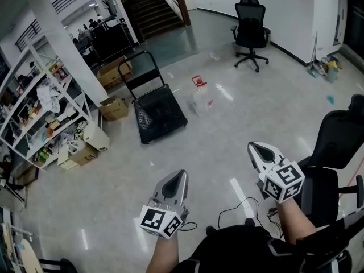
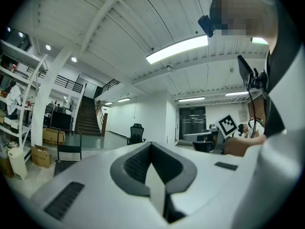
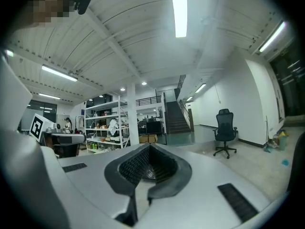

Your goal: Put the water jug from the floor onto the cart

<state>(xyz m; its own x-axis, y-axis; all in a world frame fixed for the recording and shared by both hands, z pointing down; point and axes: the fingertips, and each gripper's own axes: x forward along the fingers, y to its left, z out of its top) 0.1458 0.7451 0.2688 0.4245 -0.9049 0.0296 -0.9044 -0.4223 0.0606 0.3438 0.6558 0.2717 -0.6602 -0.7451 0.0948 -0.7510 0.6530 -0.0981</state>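
Observation:
A clear water jug (image 1: pixel 201 99) with a red cap and handle stands on the grey floor, just right of a black flat cart (image 1: pixel 160 114) with an upright push handle. Both lie well ahead of me. My left gripper (image 1: pixel 181 175) is held low at the bottom centre, jaws shut with nothing in them. My right gripper (image 1: pixel 254 147) is held to its right, also shut and empty. In the left gripper view the cart's handle (image 2: pixel 69 146) shows at far left; the jug is hidden in both gripper views.
White shelving (image 1: pixel 40 110) full of clutter lines the left side, with cardboard boxes (image 1: pixel 114 108) on the floor beside it. A black office chair (image 1: pixel 251 33) stands far ahead, another chair (image 1: pixel 335 147) sits close at my right. Stairs (image 1: pixel 151 7) rise at the back.

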